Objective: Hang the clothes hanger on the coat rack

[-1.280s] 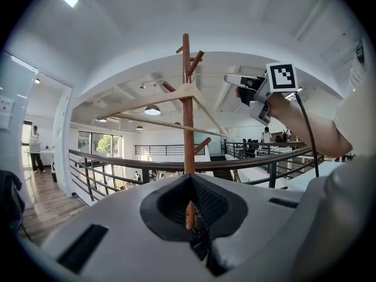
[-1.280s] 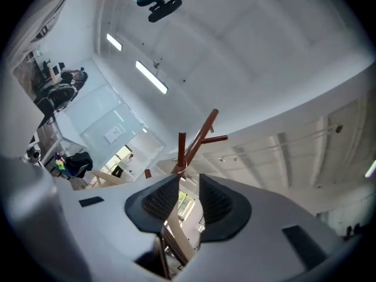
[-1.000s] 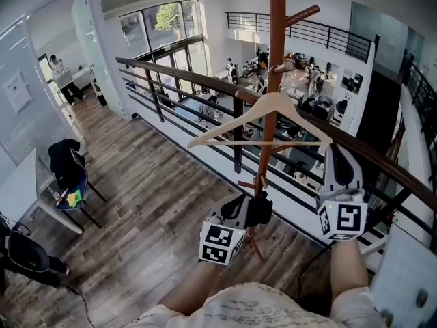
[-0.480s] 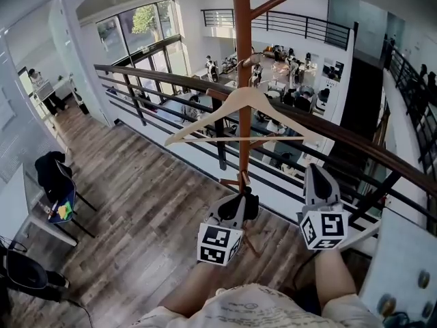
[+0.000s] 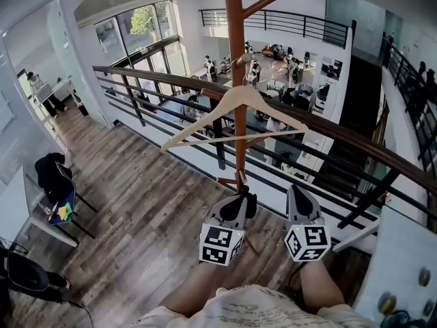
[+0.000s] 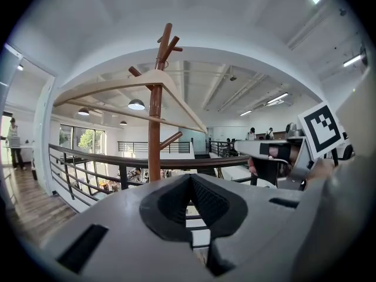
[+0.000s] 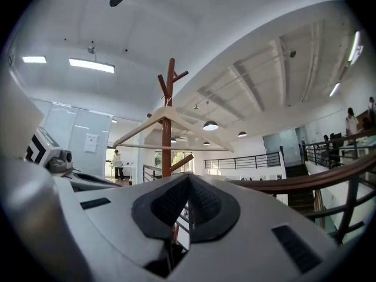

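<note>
The clothes hanger [image 5: 239, 94] hangs on the coat rack [image 5: 234, 19] in the upper centre of the head view, its hook up by the pole, touched by neither tool. The left gripper [image 5: 243, 198] and right gripper [image 5: 298, 191] sit low centre, both jaw pairs pressed together on nothing. The hanging looks done. The next move only needs to keep clear of the hanger.
</note>
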Tool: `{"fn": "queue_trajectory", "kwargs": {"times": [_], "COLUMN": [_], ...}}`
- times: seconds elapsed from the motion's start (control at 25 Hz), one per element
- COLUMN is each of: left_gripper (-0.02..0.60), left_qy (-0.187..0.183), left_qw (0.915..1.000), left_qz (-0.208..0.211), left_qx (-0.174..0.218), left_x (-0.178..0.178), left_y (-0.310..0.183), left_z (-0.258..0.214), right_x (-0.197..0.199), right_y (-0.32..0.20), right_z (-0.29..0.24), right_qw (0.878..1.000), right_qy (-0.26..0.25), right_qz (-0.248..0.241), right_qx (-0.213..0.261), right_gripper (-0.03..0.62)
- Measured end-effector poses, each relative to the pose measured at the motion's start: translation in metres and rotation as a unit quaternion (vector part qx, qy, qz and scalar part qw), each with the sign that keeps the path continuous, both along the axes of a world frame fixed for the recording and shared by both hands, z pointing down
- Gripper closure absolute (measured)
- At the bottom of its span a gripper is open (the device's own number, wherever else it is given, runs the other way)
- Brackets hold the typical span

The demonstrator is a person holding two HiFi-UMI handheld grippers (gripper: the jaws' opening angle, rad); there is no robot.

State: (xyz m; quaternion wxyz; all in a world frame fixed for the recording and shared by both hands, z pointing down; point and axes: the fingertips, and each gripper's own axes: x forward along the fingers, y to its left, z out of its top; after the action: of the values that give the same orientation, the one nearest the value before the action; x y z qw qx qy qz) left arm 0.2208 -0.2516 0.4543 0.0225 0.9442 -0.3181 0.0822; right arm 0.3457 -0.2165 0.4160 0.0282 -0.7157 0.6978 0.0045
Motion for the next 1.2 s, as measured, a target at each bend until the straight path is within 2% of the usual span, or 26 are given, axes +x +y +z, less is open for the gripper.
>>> {"fn": "queue_trajectory", "kwargs": {"times": [0.4,0.64,1.2], "left_gripper": [0.584,0.584,0.584], "left_qy": [0.000,-0.002,-0.004], "left_qw": [1.0000,0.9999,0.9999], "left_qz": [0.007,0.011,0.011], "left_qx": [-0.004,-0.004,-0.005], "left_x": [0.002,0.004,-0.005], "left_y": [0.005,0.009,0.011], "left_z": [0.005,0.004,0.005], "right_x": [-0.023,-0.022,-0.032], "right_y": [0.007,0.008,0.007], "right_z": [0.023,0.023,0.030], "right_qw": [0.999,0.999,0.999], "right_qy": [0.006,-0.009,-0.006], "right_qz": [-0.030,-0.033,-0.037], "right_qx": [-0.021,-0.024,-0.033], "right_gripper": [0.592,0.592,0.592]}}
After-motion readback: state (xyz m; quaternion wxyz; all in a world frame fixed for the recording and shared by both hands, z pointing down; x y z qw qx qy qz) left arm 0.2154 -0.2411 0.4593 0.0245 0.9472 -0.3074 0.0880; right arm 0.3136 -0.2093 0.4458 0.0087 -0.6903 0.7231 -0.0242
